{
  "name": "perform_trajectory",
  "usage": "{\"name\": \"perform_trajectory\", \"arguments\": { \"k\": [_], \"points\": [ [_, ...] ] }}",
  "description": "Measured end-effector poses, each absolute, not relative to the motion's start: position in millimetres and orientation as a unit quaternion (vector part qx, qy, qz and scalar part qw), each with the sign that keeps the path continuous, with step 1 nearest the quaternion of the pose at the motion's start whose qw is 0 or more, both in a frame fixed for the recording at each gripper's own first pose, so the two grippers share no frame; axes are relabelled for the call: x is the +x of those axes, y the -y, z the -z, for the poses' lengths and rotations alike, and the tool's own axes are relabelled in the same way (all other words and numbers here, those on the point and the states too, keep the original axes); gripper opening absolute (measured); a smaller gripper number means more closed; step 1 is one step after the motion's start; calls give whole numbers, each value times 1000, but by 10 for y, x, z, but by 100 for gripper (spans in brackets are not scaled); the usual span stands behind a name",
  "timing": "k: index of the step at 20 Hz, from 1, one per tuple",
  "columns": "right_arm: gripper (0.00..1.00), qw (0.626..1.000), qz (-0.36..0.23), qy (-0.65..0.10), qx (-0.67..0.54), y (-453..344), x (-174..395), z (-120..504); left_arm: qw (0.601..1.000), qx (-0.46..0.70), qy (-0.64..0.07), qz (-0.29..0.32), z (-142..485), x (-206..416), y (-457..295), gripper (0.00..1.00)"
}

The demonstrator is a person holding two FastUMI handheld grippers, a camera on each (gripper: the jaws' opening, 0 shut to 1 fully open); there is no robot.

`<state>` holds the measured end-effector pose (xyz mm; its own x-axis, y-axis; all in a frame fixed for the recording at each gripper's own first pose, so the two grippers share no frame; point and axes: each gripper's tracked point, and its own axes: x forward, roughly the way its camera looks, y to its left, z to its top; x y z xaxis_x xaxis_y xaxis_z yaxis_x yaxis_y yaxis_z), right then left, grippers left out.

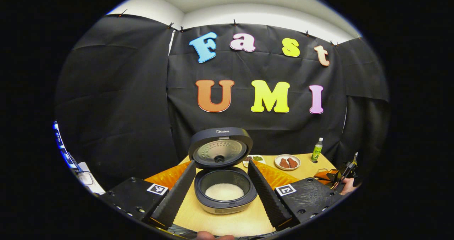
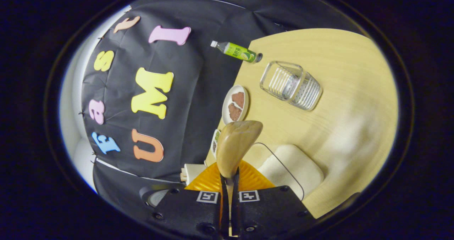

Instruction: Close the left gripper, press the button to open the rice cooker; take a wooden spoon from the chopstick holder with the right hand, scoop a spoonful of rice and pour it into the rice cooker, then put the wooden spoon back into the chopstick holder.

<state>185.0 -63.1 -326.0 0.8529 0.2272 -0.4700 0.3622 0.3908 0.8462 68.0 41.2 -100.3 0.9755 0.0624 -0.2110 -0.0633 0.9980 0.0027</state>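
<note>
The dark rice cooker (image 1: 225, 197) stands on the wooden table with its lid (image 1: 220, 148) swung up, and white rice (image 1: 224, 191) lies in its pot. My left gripper (image 1: 221, 162) is open, its fingers spread to either side of the cooker without touching it. In the right gripper view, my right gripper (image 2: 230, 179) is shut on the handle of the wooden spoon (image 2: 236, 144); no rice shows on the spoon's bowl. The see-through chopstick holder (image 2: 291, 85) stands farther off on the table. White rice (image 2: 291, 169) lies in a clear container close beside the spoon.
An orange mat (image 1: 276, 176) lies behind the cooker. A plate of brown food (image 1: 287, 162), a small dish (image 1: 256, 158) and a green bottle (image 1: 316, 150) stand at the table's back. The other gripper and a hand (image 1: 342, 178) are at the far right.
</note>
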Motion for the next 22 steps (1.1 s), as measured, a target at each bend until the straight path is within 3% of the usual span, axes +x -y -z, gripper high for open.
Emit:
{"name": "perform_trajectory", "arguments": {
  "k": [4, 10, 14, 20, 22],
  "points": [
    [8, 808, -12, -251, 533, 366, 2045, 2495, 995, 5, -84, -51, 912, 659, -456, 95],
    [8, 815, -140, -256, 501, -844, 2401, 1668, 993, 4, -64, -101, 847, 468, -741, 95],
    [7, 818, -196, -282, 462, -1675, 2493, 1688, 989, -4, -69, -130, 898, 327, -869, 95],
    [11, 831, -231, -337, 379, -2470, 2423, 2249, 983, -11, -87, -159, 1020, 157, -1030, 95],
    [8, 844, -234, -339, 342, -2586, 2442, 2402, 981, -11, -88, -174, 1032, 107, -1150, 95]
  ]
}}
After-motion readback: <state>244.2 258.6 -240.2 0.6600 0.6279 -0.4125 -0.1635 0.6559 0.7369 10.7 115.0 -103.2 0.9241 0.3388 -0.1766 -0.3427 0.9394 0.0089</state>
